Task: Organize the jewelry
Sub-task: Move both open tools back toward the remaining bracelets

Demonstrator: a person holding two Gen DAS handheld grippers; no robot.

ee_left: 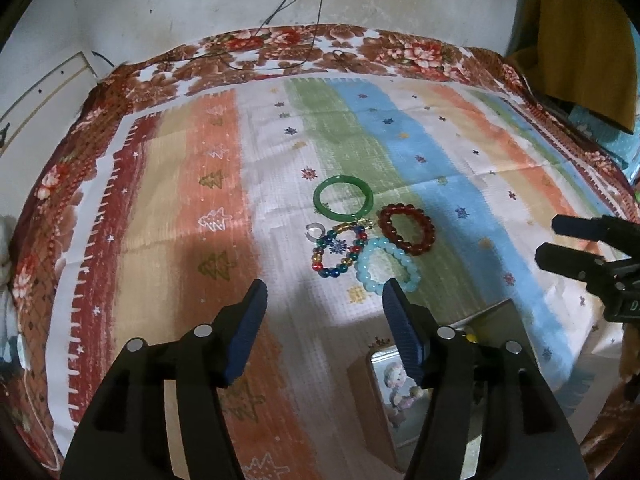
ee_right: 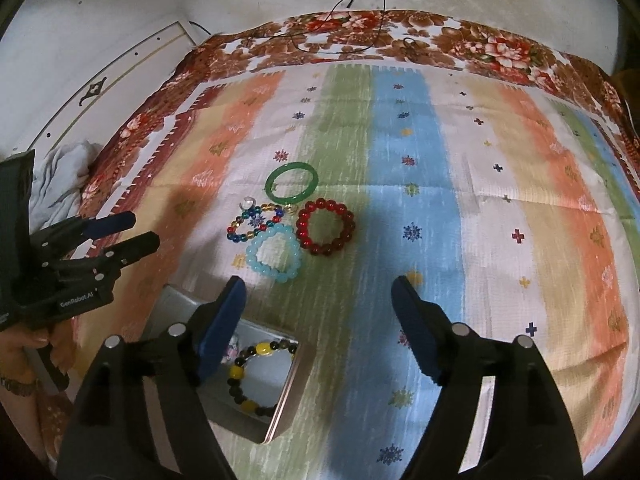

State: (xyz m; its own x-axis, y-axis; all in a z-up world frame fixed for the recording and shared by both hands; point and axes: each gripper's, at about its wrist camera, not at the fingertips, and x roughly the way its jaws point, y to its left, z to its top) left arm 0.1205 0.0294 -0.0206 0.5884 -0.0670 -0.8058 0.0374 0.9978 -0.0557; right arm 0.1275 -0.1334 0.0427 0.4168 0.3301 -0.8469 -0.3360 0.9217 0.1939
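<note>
Flat: green bangle (ee_right: 292, 184), long axis left-right.

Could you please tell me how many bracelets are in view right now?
5. On the cloth: green bangle, red bead bracelet, pale blue bead bracelet, multicoloured bead bracelet. In the tin: yellow-and-black bracelet. The right gripper hides part of the tin.

Bare striped cloth (ee_right: 460, 216) is left right of the red bead bracelet (ee_right: 326, 227); the open tin (ee_right: 286, 392) blocks the near-left approach.
</note>
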